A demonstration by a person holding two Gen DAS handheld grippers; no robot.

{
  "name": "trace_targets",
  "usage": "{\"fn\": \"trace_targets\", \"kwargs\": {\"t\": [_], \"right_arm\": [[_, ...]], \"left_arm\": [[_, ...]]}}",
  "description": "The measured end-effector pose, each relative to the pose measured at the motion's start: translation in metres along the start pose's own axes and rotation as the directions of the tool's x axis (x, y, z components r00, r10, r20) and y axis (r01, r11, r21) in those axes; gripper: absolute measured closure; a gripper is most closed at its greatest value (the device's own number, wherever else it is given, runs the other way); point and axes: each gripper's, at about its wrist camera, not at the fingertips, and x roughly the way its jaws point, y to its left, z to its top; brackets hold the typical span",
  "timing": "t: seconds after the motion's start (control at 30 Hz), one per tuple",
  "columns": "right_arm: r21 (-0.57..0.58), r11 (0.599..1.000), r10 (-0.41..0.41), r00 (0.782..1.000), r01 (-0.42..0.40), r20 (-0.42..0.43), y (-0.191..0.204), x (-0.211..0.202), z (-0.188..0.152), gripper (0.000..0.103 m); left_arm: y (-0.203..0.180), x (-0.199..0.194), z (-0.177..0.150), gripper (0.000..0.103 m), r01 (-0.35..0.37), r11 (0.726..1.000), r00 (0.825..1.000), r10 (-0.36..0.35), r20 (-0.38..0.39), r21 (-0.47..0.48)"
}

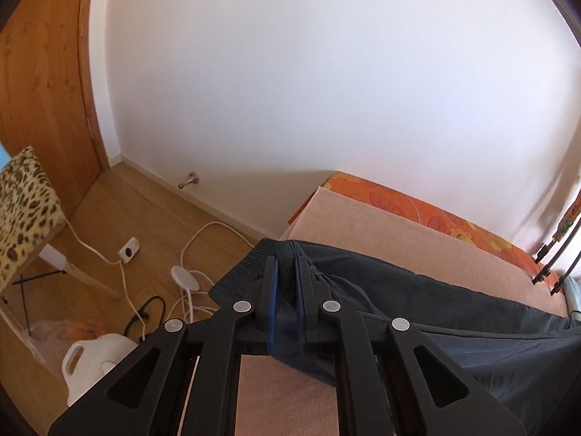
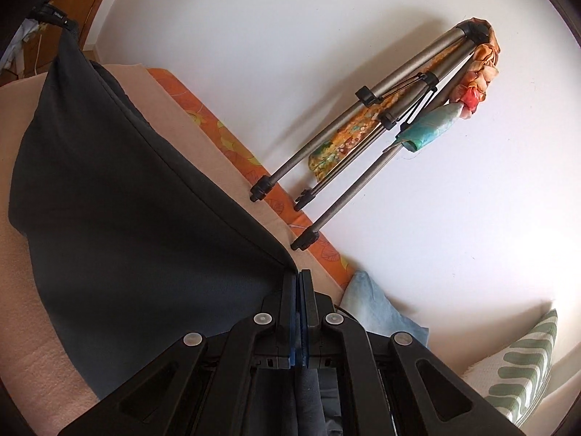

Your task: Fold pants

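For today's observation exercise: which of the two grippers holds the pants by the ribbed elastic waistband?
The left gripper: it is shut on the pants at the gathered waistband. The right gripper pinches plain fabric.

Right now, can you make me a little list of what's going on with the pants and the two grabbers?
pants: dark pants, lifted and stretched between the two grippers
left gripper: shut on the elastic waistband
right gripper: shut on the other end of the pants
underneath: pinkish blanket on a bed
by the wall: tripod standing on the bed's far edge
floor: white cables, leopard-print stool
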Motion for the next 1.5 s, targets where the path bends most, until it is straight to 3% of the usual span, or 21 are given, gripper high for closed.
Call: {"fn": "trace_targets", "kwargs": {"t": [0.2,0.33,0.43,0.47,0.57,0.67,0.8,0.93,1.1,1.13,1.2,1.23,1.5], "right_arm": [[-0.031,0.999,-0.013,0.999,0.011,-0.046,-0.002,0.066,0.016,0.103],[-0.049,0.999,-0.018,0.996,0.014,-0.085,0.004,0.100,0.012,0.103],[-0.050,0.999,-0.012,0.993,0.007,-0.116,0.009,0.122,0.010,0.103],[-0.054,0.998,-0.015,0.992,0.008,-0.127,0.010,0.128,0.009,0.103],[-0.067,0.998,-0.021,0.988,0.011,-0.153,0.015,0.142,0.005,0.103],[-0.069,0.997,-0.031,0.983,0.019,-0.179,0.015,0.158,0.002,0.103],[-0.059,0.998,-0.022,0.982,0.011,-0.186,0.018,0.168,0.002,0.103],[-0.069,0.998,-0.018,0.984,0.005,-0.178,0.026,0.164,0.003,0.103],[-0.083,0.997,-0.016,0.984,0.002,-0.180,0.032,0.163,0.001,0.103],[-0.083,0.997,-0.016,0.984,0.001,-0.180,0.031,0.163,0.000,0.103],[-0.079,0.997,-0.016,0.983,0.001,-0.181,0.029,0.162,0.000,0.103],[-0.077,0.997,-0.016,0.983,0.002,-0.181,0.028,0.161,-0.001,0.103],[-0.077,0.997,-0.023,0.986,0.011,-0.166,0.025,0.152,0.004,0.103]], "left_arm": [[-0.022,0.046,0.010,0.096,-0.046,0.998,0.997,0.049,-0.054,0.045],[-0.030,0.073,0.014,0.094,-0.040,0.997,0.992,0.047,-0.114,0.059],[-0.030,0.081,0.023,0.083,-0.044,0.997,0.990,0.051,-0.133,0.057],[-0.027,0.079,0.027,0.072,-0.045,0.998,0.991,0.051,-0.126,0.049],[-0.012,0.069,0.037,0.055,-0.018,1.000,0.996,0.020,-0.084,0.023],[0.011,0.062,0.033,0.054,-0.035,0.999,0.997,0.035,-0.067,0.008],[0.026,0.075,0.014,0.054,0.034,0.999,0.989,-0.034,-0.144,-0.005],[0.014,0.092,-0.004,0.054,0.085,0.996,0.974,-0.080,-0.214,0.014],[0.000,0.112,-0.018,0.050,0.040,0.999,0.965,-0.033,-0.260,0.021],[-0.001,0.113,-0.021,0.051,0.032,0.999,0.966,-0.026,-0.256,0.021],[-0.004,0.108,-0.023,0.070,0.036,0.999,0.974,-0.029,-0.226,0.026],[-0.006,0.107,-0.024,0.100,0.032,0.999,0.975,-0.025,-0.220,0.030],[-0.003,0.072,-0.010,0.103,0.001,0.999,0.996,0.003,-0.089,0.045]]}}
